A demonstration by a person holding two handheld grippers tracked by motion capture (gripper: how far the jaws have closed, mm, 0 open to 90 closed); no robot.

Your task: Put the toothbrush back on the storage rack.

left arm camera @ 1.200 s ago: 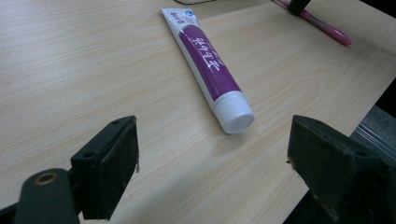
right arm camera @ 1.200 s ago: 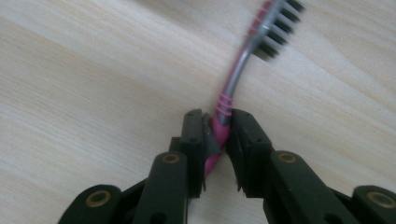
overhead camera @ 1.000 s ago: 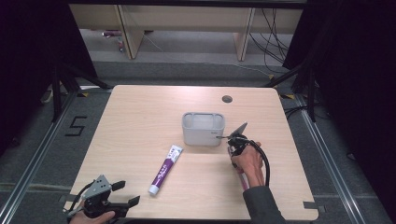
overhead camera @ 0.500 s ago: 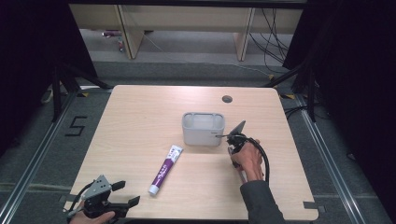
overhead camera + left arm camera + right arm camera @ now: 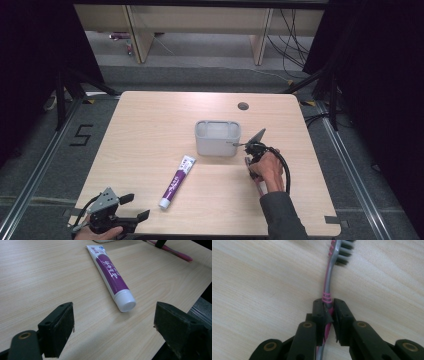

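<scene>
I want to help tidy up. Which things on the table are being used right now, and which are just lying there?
Being used:
toothbrush, clamped in the right gripper
grey holder, beside that gripper

Just lying there:
toothpaste, flat on the table
left gripper, open, holding nothing

A big white "5" (image 5: 81, 135) is taped on the grey floor (image 5: 45, 165) just off the desk's left edge. The purple-and-white toothpaste tube (image 5: 110, 277), lying near the desk's front edge, carries white lettering down its purple band and blue print by its crimped end, both too small to read.
</scene>
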